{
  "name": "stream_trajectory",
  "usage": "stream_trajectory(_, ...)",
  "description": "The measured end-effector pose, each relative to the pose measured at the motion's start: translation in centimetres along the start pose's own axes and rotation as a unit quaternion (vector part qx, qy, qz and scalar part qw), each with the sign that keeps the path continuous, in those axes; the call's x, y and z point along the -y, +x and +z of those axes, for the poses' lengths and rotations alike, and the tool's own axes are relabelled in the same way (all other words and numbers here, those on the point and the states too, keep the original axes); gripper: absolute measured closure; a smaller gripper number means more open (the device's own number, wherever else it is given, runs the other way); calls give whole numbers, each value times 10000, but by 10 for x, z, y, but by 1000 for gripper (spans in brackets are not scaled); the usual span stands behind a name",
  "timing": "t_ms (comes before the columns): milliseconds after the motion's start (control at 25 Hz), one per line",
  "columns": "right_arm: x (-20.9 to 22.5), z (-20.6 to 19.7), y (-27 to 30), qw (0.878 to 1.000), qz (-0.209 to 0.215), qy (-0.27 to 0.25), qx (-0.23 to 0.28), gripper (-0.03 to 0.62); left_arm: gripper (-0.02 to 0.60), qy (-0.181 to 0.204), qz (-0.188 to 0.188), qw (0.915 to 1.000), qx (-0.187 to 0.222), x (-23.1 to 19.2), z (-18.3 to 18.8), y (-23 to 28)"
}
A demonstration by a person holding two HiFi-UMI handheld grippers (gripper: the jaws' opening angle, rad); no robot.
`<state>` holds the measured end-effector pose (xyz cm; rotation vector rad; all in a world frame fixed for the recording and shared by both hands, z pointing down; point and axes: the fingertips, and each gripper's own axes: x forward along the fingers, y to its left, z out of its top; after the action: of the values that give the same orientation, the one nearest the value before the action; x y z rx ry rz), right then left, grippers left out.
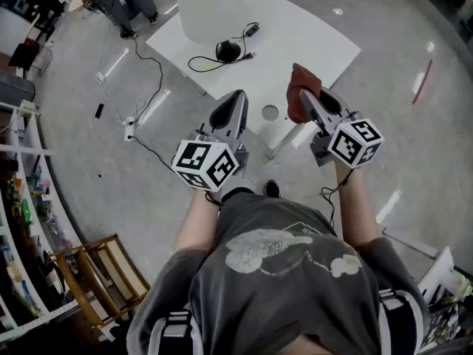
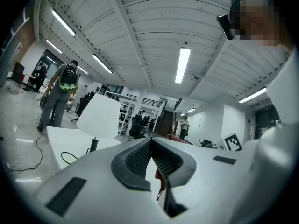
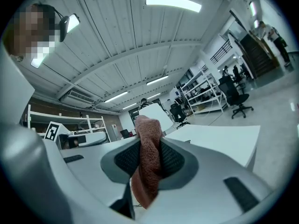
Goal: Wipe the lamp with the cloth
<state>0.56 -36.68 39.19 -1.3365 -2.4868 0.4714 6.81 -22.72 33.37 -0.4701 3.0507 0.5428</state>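
Observation:
A lamp with a white shade [image 1: 205,7] and a black base [image 1: 228,49] stands on the white table [image 1: 310,39]; its black cord loops beside the base. In the left gripper view the lamp shade [image 2: 99,116] shows ahead on the left. My right gripper [image 1: 305,102] is shut on a reddish-brown cloth [image 1: 299,89], held over the table's near edge. The cloth [image 3: 147,160] hangs bunched between the jaws. My left gripper [image 1: 235,102] is shut with nothing in it, held short of the table's near edge.
A person [image 1: 122,2] stands on the floor beyond the table's left corner. Cables and a power strip [image 1: 129,128] trail across the floor at left. Shelving [image 1: 22,220] and a wooden frame [image 1: 100,272] line the left side.

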Motion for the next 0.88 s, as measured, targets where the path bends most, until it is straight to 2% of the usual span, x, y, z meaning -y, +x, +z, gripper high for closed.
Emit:
stream_trajectory(240,6,6,21,9999,83,79,6,503,574,41,125,9999,-17,-17,7,12)
stream_trajectory(480,22,5,42,9998,-91,132,-92,503,574,-3,83,10000,18,-42,13,36)
stream_trajectory(880,38,40,93,9996,-265,-16,90,503,574,62,-37,9998,200,-90,45,80)
